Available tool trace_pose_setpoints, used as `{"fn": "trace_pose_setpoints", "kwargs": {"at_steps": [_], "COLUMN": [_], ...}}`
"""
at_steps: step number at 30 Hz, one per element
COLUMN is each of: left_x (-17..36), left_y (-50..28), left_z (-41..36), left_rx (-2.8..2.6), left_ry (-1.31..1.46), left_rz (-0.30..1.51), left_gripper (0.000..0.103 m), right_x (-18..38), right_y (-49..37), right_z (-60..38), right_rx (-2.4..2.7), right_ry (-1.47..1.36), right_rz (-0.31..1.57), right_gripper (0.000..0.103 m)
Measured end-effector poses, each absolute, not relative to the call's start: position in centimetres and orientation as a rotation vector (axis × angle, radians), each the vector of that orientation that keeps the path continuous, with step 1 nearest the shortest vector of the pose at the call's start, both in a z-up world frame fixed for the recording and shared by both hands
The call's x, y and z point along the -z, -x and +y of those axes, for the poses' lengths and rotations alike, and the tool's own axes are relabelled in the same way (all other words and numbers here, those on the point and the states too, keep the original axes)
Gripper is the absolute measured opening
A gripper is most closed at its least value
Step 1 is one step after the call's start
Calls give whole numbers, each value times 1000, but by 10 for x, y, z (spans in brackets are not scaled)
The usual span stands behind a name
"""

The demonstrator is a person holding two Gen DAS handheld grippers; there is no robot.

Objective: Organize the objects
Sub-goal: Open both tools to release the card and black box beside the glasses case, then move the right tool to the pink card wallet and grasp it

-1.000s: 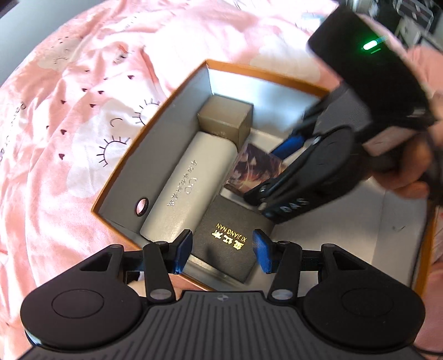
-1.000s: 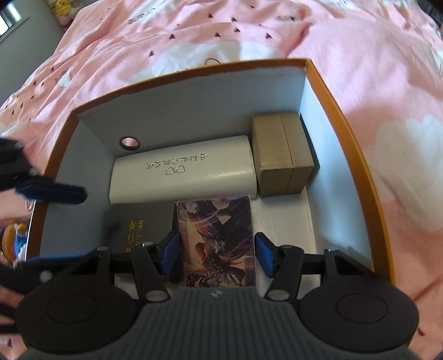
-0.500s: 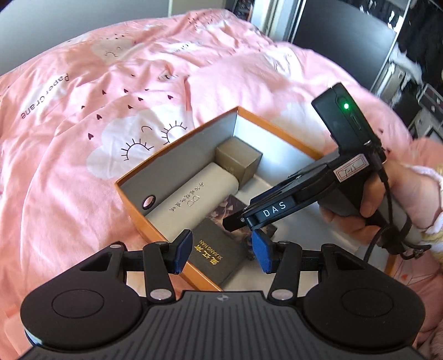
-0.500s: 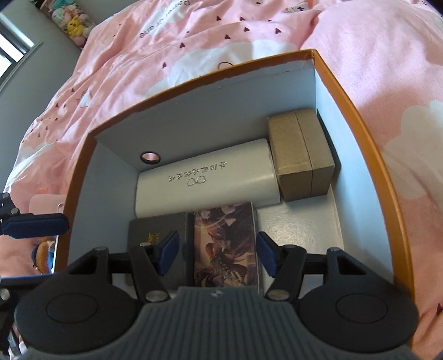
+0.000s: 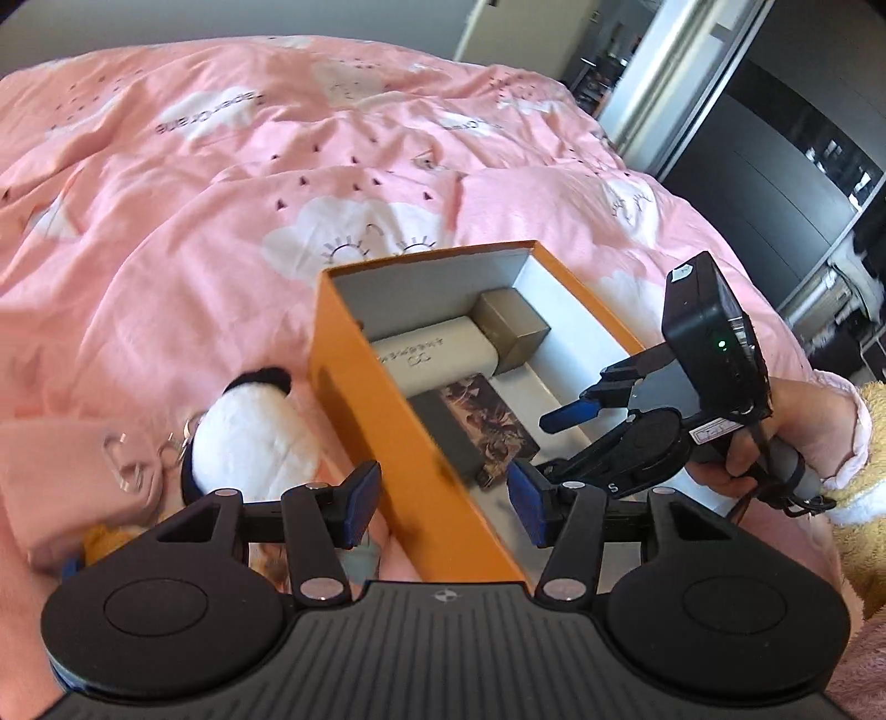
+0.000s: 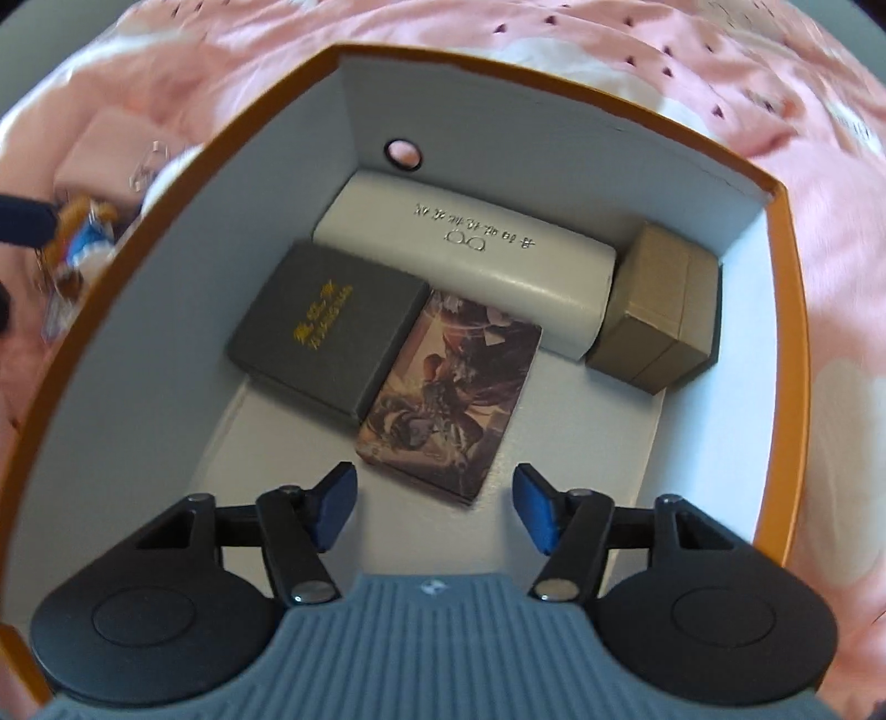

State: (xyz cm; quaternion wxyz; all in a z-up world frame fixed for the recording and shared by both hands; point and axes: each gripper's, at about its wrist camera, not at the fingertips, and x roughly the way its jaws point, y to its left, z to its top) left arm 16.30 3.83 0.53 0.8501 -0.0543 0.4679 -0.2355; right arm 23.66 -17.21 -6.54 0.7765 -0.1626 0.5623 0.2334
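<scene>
Four items in orange box (image 6: 778, 354), seemingly.

Pink cotton duvet with white cloud faces and small dark triangles (image 5: 232, 183) covers a bed, rumpled, printed lettering near the far edge. Grey wall strip (image 5: 515, 27) behind. Dark glossy sliding wardrobe door with pale metal frame (image 5: 775, 144) at right. Bright daylight.

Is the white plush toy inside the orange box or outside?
Outside: the white plush toy lies on the pink bedding beside the orange box.
</scene>
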Motion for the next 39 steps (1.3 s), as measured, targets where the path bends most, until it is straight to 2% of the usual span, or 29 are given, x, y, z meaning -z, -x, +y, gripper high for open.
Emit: {"fn": "trace_pose_setpoints", "kwargs": {"at_steps": [7, 15, 18, 25, 30, 34, 35, 39], "left_x": [12, 22, 18, 16, 11, 14, 15, 20], "left_y": [-139, -122, -117, -108, -104, -105, -104, -99], "left_z": [66, 89, 99, 122, 134, 133, 131, 126], "left_rx": [394, 283, 246, 111, 26, 46, 53, 49], "left_ry": [197, 241, 270, 397, 420, 354, 314, 184], "left_rz": [1047, 1080, 1061, 1030, 992, 1048, 1061, 1093], "left_gripper": [62, 62, 62, 62, 62, 54, 48, 39], "right_x": [72, 67, 53, 0, -31, -35, -28, -8], "right_y": [-238, -233, -227, -199, -186, -175, -170, -162], "right_z": [-164, -172, -176, -170, -137, -91, -75, -44], "right_rx": [-574, -541, -508, -496, -547, -644, -660, -630], "right_ry": [470, 414, 353, 232, 168, 116, 105, 18], "right_rz": [1177, 1172, 1145, 948, 842, 864, 881, 984], "right_gripper": [56, 57, 56, 56, 48, 45, 44, 43]}}
